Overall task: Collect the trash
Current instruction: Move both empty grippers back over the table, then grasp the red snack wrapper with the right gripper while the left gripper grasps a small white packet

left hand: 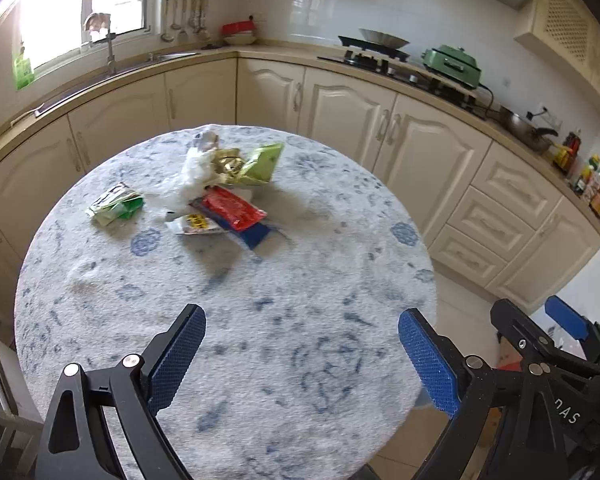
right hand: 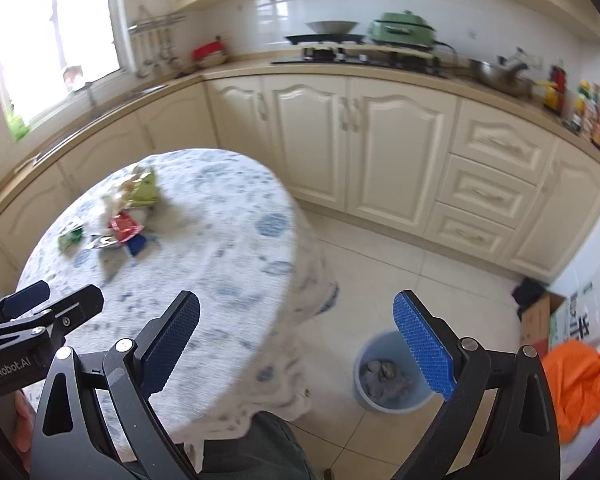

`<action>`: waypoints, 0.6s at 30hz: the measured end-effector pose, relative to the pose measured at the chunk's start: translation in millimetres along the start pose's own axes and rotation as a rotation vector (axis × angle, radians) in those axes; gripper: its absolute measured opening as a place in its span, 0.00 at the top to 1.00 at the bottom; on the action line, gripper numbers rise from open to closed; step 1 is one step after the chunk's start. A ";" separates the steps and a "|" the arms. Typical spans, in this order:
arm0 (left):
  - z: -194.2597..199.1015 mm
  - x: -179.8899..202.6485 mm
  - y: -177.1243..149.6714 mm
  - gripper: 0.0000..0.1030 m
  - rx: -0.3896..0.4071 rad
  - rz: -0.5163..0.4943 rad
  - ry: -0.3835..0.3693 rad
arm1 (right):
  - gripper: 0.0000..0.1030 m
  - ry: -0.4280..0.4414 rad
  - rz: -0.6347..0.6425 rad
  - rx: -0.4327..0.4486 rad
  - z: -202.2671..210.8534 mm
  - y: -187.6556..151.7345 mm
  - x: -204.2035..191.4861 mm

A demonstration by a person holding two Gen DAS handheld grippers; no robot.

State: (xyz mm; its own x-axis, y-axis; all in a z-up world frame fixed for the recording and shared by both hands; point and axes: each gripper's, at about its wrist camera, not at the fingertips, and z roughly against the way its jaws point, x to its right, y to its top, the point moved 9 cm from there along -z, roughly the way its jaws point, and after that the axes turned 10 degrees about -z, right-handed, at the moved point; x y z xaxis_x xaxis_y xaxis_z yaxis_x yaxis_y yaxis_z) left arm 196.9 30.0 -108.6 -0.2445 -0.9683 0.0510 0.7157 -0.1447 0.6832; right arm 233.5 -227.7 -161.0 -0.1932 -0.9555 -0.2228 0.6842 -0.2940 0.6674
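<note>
Both the left gripper (left hand: 302, 354) and the right gripper (right hand: 296, 344) hang wide apart and empty above a round, blue-patterned table (left hand: 260, 320), where snack wrappers (left hand: 224, 204) lie heaped at its far side, well apart from a floor bin (right hand: 384, 380).

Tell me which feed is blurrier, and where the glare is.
Right wrist view: motion-smeared, wrappers and bin soft. Left wrist view: sharper, red packet legible. Both: window blown out at upper left, fisheye bending the counter.
</note>
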 end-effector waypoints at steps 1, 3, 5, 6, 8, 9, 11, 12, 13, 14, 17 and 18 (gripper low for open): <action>4.1 -8.6 -3.5 0.08 0.000 0.018 0.013 | 0.04 0.016 0.020 -0.004 -2.8 0.7 -11.3; 11.4 -27.1 -8.6 0.08 0.000 0.059 0.033 | 0.04 0.059 0.064 -0.022 -10.9 2.4 -36.2; 14.2 -41.8 -12.2 0.08 -0.004 0.096 0.053 | 0.04 0.107 0.104 -0.048 -19.4 2.0 -60.6; 16.2 -49.7 -14.5 0.08 -0.006 0.114 0.065 | 0.04 0.129 0.120 -0.059 -22.9 1.8 -70.4; 19.3 -66.2 -17.6 0.08 -0.010 0.145 0.088 | 0.04 0.162 0.156 -0.078 -32.3 2.1 -92.3; 20.4 -73.7 -18.6 0.08 -0.013 0.161 0.099 | 0.04 0.169 0.173 -0.081 -36.6 2.5 -100.7; 22.2 -87.8 -21.1 0.08 -0.019 0.190 0.117 | 0.04 0.180 0.210 -0.082 -46.9 3.6 -119.1; 23.0 -92.8 -23.0 0.08 -0.023 0.205 0.126 | 0.04 0.182 0.232 -0.091 -53.8 3.7 -129.3; 18.8 -100.6 -19.0 0.08 -0.027 0.217 0.132 | 0.04 0.187 0.248 -0.099 -58.5 3.7 -136.6; 17.5 -105.9 -18.8 0.08 -0.031 0.227 0.139 | 0.04 0.202 0.270 -0.110 -65.1 3.1 -146.5; 7.9 -127.9 -15.3 0.08 -0.049 0.258 0.159 | 0.04 0.224 0.324 -0.132 -80.4 0.5 -171.8; 5.1 -134.3 -14.1 0.08 -0.055 0.269 0.164 | 0.04 0.230 0.342 -0.138 -86.7 0.0 -180.9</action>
State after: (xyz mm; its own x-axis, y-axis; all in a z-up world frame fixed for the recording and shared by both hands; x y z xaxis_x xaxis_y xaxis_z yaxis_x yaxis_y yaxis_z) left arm 216.3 163.2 -121.3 0.0637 -0.9926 0.1029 0.7758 0.1141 0.6206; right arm 329.4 -52.8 -182.3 0.2124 -0.9625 -0.1686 0.7723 0.0597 0.6324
